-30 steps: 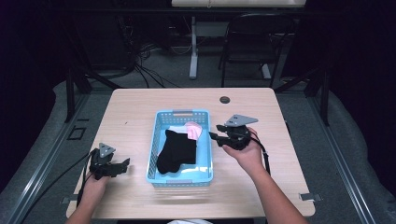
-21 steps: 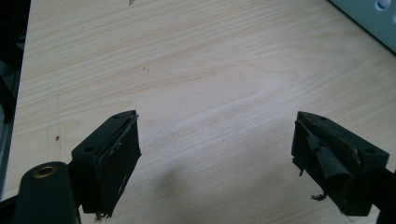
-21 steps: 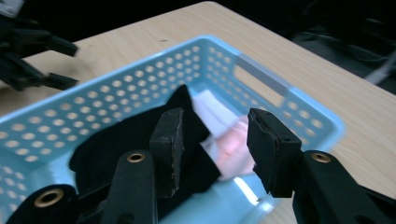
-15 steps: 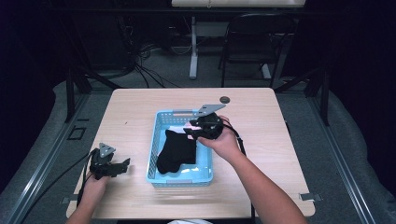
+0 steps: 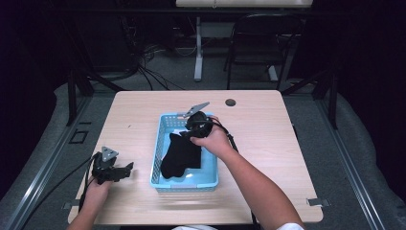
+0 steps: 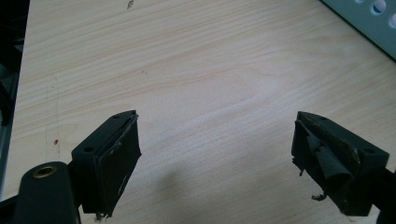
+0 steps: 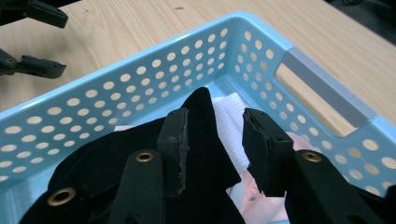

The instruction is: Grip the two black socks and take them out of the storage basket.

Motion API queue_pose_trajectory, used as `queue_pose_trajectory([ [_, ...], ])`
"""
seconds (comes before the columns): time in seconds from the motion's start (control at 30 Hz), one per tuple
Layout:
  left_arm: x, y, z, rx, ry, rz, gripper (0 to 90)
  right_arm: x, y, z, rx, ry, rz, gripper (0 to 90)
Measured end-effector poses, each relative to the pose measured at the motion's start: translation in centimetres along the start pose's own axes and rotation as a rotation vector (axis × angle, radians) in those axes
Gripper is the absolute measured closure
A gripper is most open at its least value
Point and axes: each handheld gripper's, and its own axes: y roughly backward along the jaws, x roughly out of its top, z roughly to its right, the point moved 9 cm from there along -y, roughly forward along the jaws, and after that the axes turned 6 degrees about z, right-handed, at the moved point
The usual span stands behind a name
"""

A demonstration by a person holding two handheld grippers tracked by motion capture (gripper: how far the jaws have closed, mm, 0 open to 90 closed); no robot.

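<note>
Wooden bench | blue basket holds black cloth | right gripper fingers narrowly apart over white cloth, black cloth touching one | left gripper wide, empty

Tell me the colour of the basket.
Light blue, with round holes in its walls; the basket shows best in the right gripper view.

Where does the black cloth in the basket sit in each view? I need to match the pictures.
High view: black cloth lies mid-frame inside the blue basket.
Left gripper view: not in it; a basket corner at top right.
Right gripper view: lower centre, under the right gripper.
Shared landmark: the blue basket.
</note>
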Motion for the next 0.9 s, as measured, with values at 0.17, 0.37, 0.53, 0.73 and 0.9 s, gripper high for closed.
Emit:
queue_pose_trajectory([
  [0.17, 0.0, 0.0, -0.1, 0.001, -0.001, 0.0, 15.4, -1.1, -1.2, 0.8, -0.015, -0.027, -0.065, 61.9],
  [0.37, 0.0, 0.0, 0.0, 0.001, 0.002, 0.003, 15.4, -1.8, -1.8, 1.1, -0.02, -0.047, -0.114, 62.0],
  [0.53, 0.0, 0.0, 0.0, 0.002, 0.002, 0.002, 15.4, -2.3, -2.1, 1.2, -0.016, -0.074, -0.17, 62.0],
  [0.73, 0.1, 0.0, -0.1, 0.002, -0.001, 0.003, 15.4, -2.8, -2.4, 1.2, -0.013, -0.121, -0.213, 65.2],
  [0.9, 0.0, 0.0, -0.1, 0.003, -0.004, -0.001, 15.4, -2.9, -2.3, 1.0, 0.003, -0.111, -0.229, 77.2],
])
